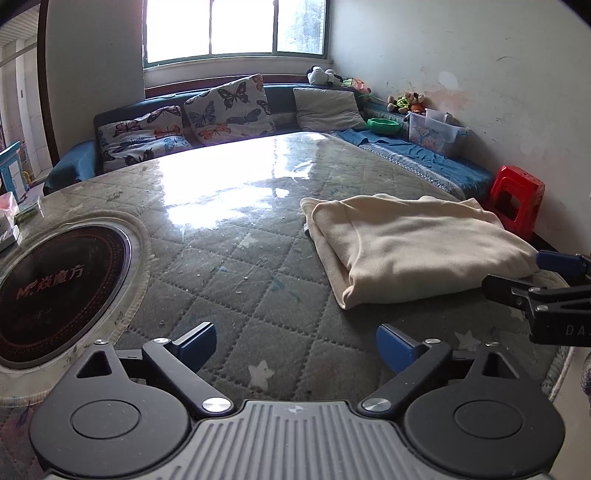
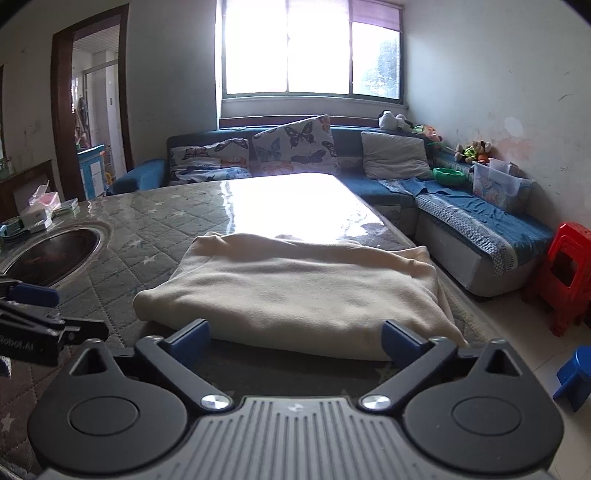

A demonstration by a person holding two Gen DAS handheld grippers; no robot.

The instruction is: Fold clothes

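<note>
Quilted table (image 1: 258,258) (folded garment (image 1: 413,243) near edge)

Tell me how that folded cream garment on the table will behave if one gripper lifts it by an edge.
The cream garment looks like soft, thick fabric with rounded folds, so it would probably sag and unfold. It seems light for its bulk. On the glossy table cover a push may slide it whole.

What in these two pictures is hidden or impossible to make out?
- Garment type: the folded cream cloth hides its sleeves or legs in both views.
- Outdoors: the window is washed out by glare.
- Table's far end: glare hides its pattern.
- Right hand-held gripper: cut off by the left view's edge.
- The person: outside both views.
</note>
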